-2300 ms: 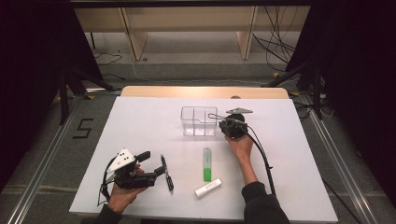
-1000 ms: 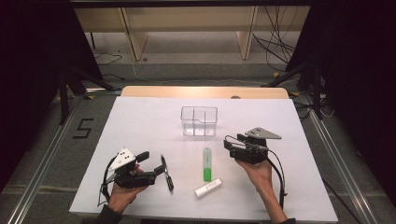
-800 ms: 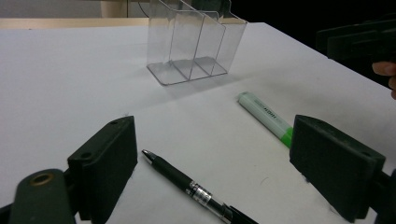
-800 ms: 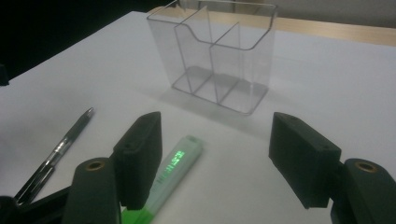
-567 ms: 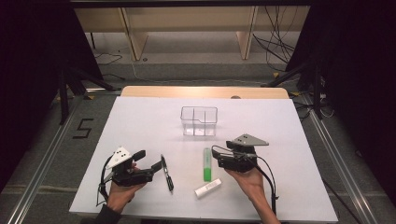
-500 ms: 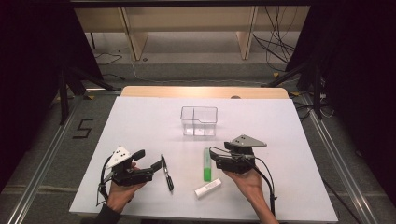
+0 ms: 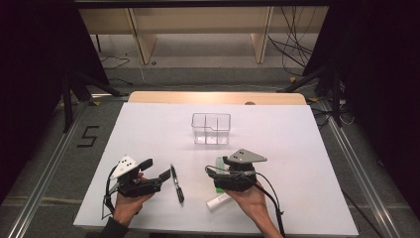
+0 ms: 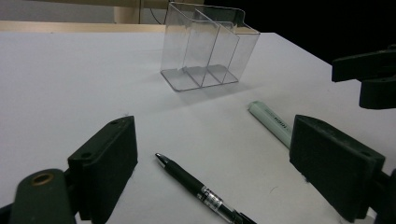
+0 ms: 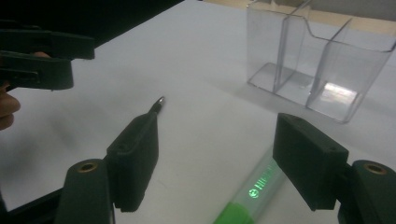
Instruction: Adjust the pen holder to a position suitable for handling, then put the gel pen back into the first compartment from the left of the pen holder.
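The right hand-held gripper (image 7: 214, 172) has come back from the clear organizer (image 7: 211, 128) toward the near edge of the tabletop (image 7: 307, 163). Its jaws have just been opening and now stand wide and empty above the green marker (image 9: 252, 193). It seems the next pick is this marker. The left hand-held gripper (image 7: 159, 177) is wide open too, holding nothing, just beside the black pen (image 7: 176, 183). The marker carries small print, too blurred to read. A "5" (image 7: 87, 136) is marked on the floor by the left edge.
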The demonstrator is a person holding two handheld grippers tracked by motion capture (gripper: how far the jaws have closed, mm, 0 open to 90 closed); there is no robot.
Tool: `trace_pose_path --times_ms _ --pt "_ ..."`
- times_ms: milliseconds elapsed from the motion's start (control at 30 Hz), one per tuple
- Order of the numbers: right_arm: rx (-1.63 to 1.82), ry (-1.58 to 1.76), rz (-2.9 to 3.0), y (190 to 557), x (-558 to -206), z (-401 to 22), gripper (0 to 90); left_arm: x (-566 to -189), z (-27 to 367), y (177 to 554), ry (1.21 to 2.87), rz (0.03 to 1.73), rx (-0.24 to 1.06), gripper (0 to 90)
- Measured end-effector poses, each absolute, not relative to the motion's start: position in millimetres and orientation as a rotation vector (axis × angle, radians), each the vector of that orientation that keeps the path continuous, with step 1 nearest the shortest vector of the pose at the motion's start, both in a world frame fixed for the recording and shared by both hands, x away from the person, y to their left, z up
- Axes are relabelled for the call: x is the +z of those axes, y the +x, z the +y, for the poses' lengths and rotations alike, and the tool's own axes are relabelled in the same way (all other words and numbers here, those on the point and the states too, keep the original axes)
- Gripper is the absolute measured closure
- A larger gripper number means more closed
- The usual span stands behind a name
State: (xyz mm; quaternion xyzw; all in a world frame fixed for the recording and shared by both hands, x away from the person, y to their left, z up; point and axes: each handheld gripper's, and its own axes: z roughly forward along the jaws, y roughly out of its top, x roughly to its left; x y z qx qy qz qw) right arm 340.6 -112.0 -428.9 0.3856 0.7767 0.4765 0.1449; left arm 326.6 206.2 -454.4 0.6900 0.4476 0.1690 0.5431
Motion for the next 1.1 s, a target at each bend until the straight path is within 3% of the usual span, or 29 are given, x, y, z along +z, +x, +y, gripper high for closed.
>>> trace_pose_path --times_ms 500,1100 --pt "1.325 1.062 2.321 334.1 -436.2 -83.7 27.3 -454.1 211.1 324.5 1.635 1.064 0.405 14.6" --pt "1.254 0.991 2.435 328.7 -447.8 -43.8 30.1 -452.0 215.7 321.9 1.605 1.081 0.451 14.6"
